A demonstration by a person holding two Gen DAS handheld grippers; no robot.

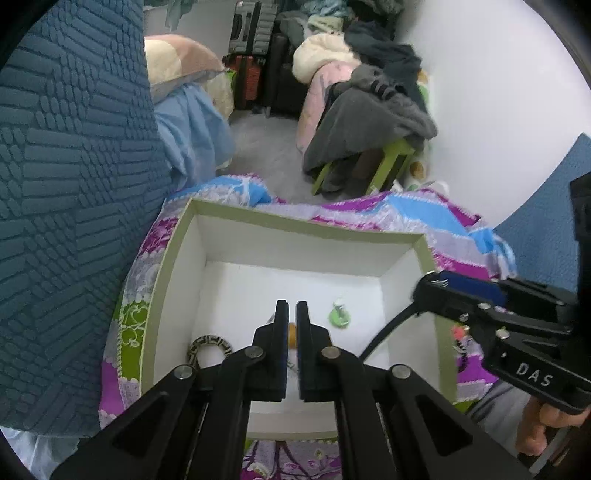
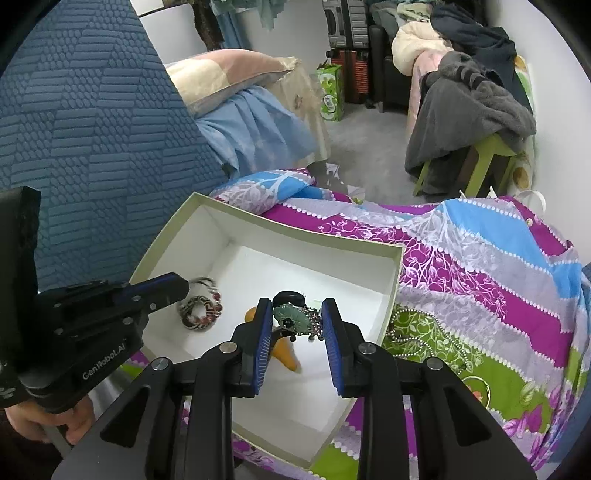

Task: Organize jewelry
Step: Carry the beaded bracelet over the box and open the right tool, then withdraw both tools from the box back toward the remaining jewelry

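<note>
Right gripper (image 2: 295, 325) is held over the white box (image 2: 391, 291), jaws part spread with a green beaded jewelry piece (image 2: 295, 317) between the blue pads; firm pinching cannot be told. Left gripper (image 1: 291, 332) is pressed almost together inside the same box; whether anything is pinched cannot be told. "GenRobot.AI" is read on the left gripper's body, "DAS" on the right one's.

Just beyond the right gripper's tips an orange piece (image 2: 286, 352) is seen on the box floor. Left of it, a black-and-white patterned ring (image 2: 197, 312) is seen with a red-beaded item touching it. A green pendant (image 1: 339, 314) is seen right of the left gripper's tips. A bead chain (image 2: 410, 332) is laid outside the box, right of the right gripper.

Box is set on a purple, blue and green floral bedsheet (image 2: 480, 266). A blue textured panel (image 2: 92, 129) is seen to the left. Farther off: pillow (image 2: 229, 70), grey floor, green stool (image 2: 491, 155) piled with clothes, suitcases (image 2: 347, 26), white wall.
</note>
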